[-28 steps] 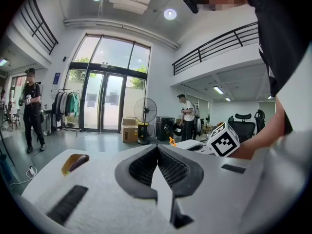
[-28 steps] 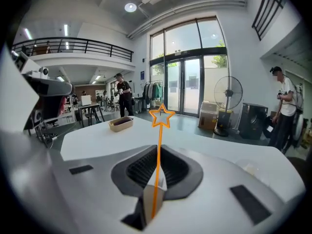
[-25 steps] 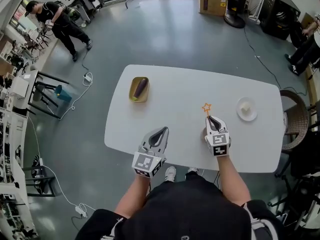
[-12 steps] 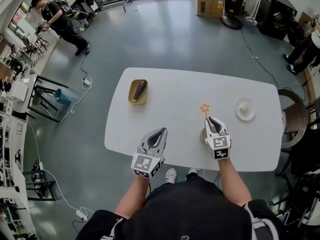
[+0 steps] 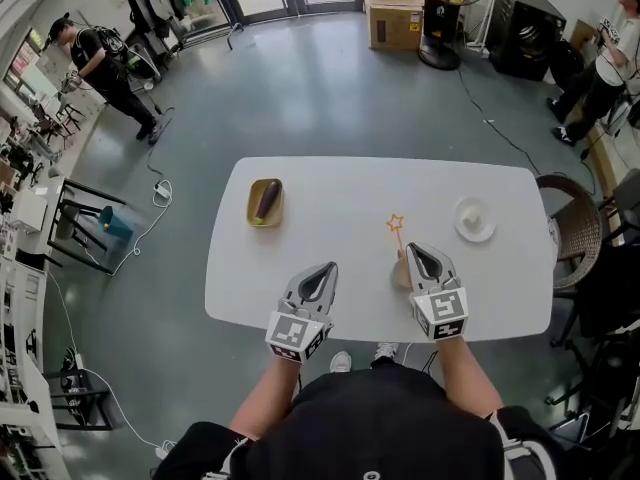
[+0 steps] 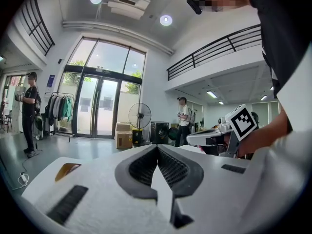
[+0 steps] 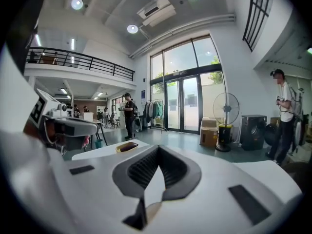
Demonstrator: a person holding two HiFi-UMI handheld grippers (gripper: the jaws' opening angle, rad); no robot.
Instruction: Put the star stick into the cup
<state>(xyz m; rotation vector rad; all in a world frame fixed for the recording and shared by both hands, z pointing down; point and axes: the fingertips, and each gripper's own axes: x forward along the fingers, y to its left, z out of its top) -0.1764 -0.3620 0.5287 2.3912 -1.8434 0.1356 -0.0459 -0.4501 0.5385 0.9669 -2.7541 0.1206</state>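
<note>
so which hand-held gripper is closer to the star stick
Right. The right hand-held gripper sits just right of the star stick; the left hand-held gripper is farther off, to its left.

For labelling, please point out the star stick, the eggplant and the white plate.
star stick point(image 5: 395, 222), head view, its orange star.
eggplant point(image 5: 267, 199), head view, its middle.
white plate point(image 5: 462, 229), head view, its bare rim.

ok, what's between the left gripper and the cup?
Nothing. The head view shows only bare white table between the left gripper and the cup.
</note>
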